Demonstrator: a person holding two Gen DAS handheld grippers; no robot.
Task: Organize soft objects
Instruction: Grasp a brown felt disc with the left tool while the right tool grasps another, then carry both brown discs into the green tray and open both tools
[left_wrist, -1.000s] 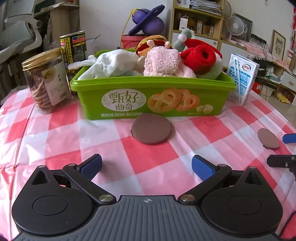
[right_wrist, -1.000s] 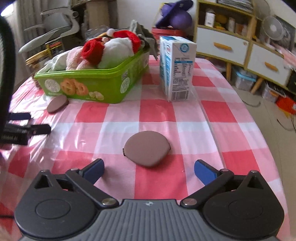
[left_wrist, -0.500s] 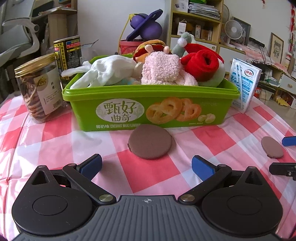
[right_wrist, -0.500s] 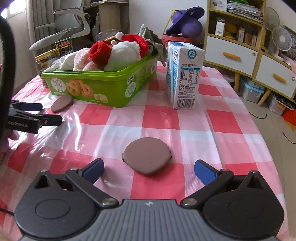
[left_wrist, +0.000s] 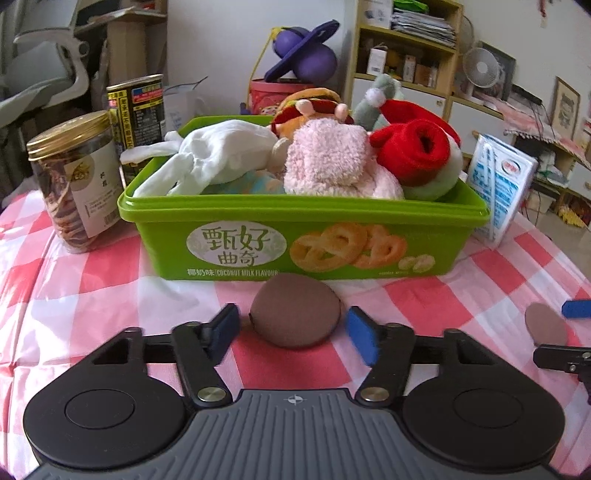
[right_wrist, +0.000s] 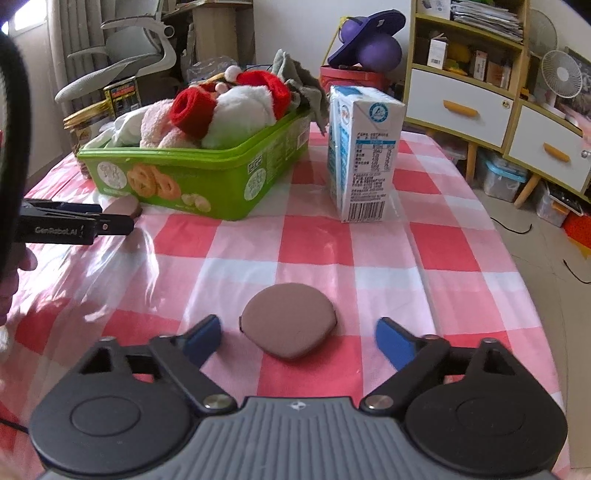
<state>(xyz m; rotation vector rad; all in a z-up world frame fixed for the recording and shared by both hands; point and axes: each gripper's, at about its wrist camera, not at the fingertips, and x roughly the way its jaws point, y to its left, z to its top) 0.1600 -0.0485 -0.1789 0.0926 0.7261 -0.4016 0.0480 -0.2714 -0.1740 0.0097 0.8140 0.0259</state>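
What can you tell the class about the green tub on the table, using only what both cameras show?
The green tub is a rectangular plastic biscuit box with a rolled rim, printed with ring biscuits and "Coconut Milk Flavour". It stands upright and lidless on the checked tablecloth, heaped above the rim with soft toys and cloths. A brown pad lies just in front of it; whether they touch is unclear.

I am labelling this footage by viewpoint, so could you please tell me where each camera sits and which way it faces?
Left wrist: rides on the left tongs, low over the table, facing the green box; its open fingers flank a brown pad.
Right wrist: rides on the right tongs, looking across the table toward the milk carton; its open fingers flank another brown pad.
Shared: the box, the carton, both pads and each other's tongs.
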